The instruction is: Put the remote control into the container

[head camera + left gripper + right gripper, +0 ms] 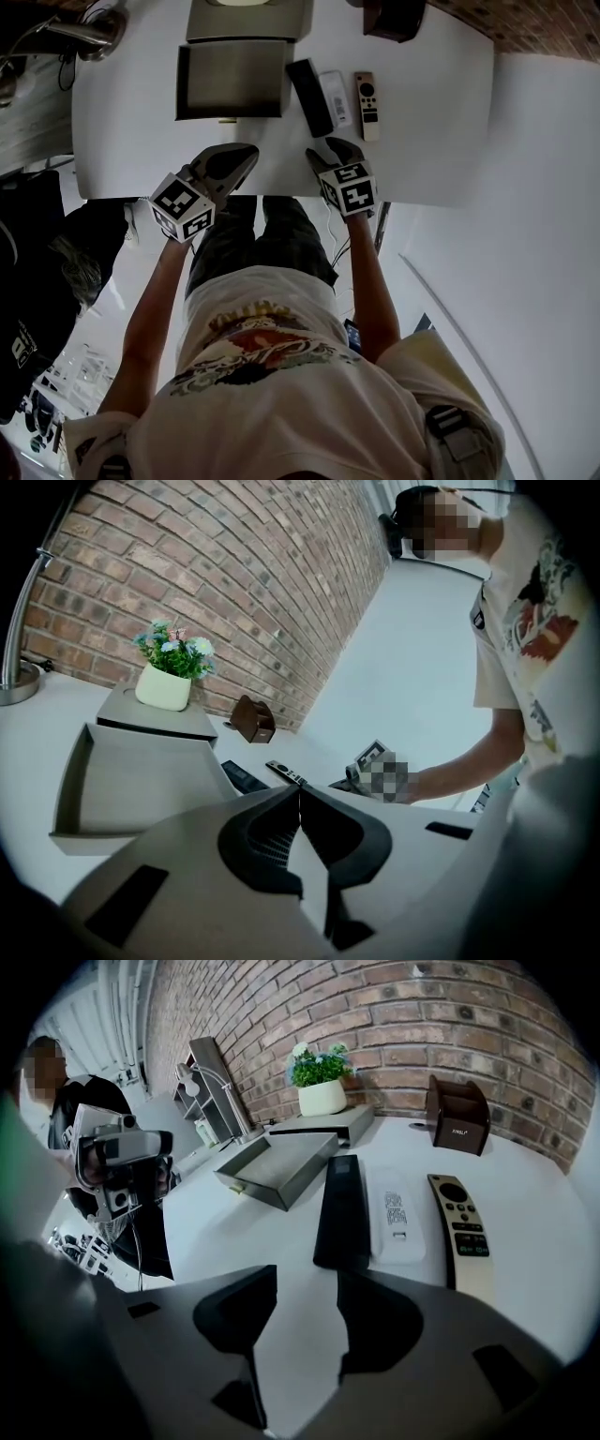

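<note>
A person at a white table [131, 122] holds two grippers short of a row of three remotes lying side by side. The right gripper [307, 1283] has its jaws standing moderately apart with only bare tabletop between them. The black remote control [340, 1208] lies just beyond the gap at 12 o'clock, its near end close to the right-hand fingertip and touching neither jaw. The white remote control [396, 1215] sits beside it at 1 o'clock and the silver remote control [464, 1232] at 2 o'clock. The container [281, 1159], an open grey tray, rests at 11 o'clock from the jaws, apart from the remotes and with nothing seen inside it. From overhead, the right gripper [328, 148] is at 6 o'clock from the black remote control [311, 97], with the container [230, 80] at 9 o'clock of the row. The left gripper [300, 794] has its jaws pressed together at the tips, gripping nothing, and sits near the table's front edge at 6 o'clock from the container [141, 780]. A potted plant [321, 1082] and a brown holder [457, 1115] stand against the brick wall [422, 1016].
</note>
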`<act>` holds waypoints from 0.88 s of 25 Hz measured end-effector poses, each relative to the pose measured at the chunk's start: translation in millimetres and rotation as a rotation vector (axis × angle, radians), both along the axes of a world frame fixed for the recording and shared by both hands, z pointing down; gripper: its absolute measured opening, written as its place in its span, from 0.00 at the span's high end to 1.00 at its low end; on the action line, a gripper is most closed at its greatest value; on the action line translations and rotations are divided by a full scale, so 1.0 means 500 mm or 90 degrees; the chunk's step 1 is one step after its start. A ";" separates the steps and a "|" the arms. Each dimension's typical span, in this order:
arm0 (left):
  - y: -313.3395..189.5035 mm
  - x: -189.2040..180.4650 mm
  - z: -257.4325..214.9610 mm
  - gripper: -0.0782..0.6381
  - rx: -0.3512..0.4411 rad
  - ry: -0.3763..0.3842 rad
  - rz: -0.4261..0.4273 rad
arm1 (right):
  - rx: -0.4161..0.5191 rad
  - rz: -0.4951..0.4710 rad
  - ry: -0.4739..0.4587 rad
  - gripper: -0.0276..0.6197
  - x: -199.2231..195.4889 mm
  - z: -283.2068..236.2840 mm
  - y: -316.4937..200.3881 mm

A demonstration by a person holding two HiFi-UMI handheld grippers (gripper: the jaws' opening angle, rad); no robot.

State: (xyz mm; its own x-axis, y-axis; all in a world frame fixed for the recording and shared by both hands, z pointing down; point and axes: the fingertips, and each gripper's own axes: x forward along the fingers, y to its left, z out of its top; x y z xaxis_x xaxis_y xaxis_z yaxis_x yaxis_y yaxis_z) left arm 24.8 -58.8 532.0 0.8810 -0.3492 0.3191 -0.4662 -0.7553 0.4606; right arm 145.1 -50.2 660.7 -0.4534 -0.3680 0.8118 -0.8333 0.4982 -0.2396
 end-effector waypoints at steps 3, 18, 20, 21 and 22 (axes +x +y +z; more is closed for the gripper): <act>0.005 -0.001 0.003 0.88 -0.005 -0.001 -0.003 | -0.003 0.005 -0.002 0.67 0.005 0.010 -0.006; 0.007 -0.017 0.010 0.88 -0.019 -0.003 -0.026 | -0.012 0.009 -0.010 0.63 0.027 0.025 -0.022; 0.010 -0.015 0.011 0.88 -0.021 -0.002 -0.025 | -0.011 0.003 0.001 0.63 0.031 0.027 -0.028; 0.011 -0.014 0.011 0.88 -0.022 -0.002 -0.026 | -0.010 0.000 0.006 0.63 0.032 0.027 -0.030; 0.011 -0.014 0.012 0.88 -0.023 -0.002 -0.026 | -0.009 -0.003 0.008 0.63 0.033 0.027 -0.032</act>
State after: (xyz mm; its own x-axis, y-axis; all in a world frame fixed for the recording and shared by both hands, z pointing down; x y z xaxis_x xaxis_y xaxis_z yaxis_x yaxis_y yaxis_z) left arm 17.8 -53.3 538.0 0.8649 -0.3734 0.3353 -0.4983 -0.7186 0.4850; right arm 161.7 -66.3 674.4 -0.4452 -0.3543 0.8224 -0.8338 0.4989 -0.2365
